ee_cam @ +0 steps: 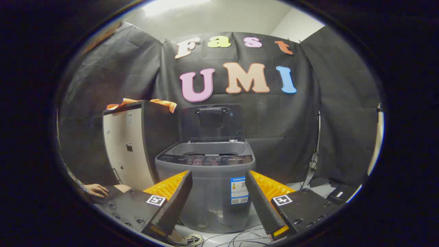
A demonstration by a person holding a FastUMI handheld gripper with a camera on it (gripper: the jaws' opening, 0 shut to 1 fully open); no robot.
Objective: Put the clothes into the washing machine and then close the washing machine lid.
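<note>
Tongs (218, 192) spread wide, holding nothing. One washing machine (205, 181) just ahead, lid (211, 121) up. One orange cloth (144, 103) atop cabinet (137, 144) beside it.

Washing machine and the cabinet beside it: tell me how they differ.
The washing machine is grey with rounded corners; the cabinet is a squarer box with a pale front and dark side. The cabinet stands taller than the washing machine's body. The washing machine's lid is raised, leaving its tub open; the cabinet's top carries orange clothes. Both stand on the floor before the black cloth wall, beyond the open, empty tongs.
</note>
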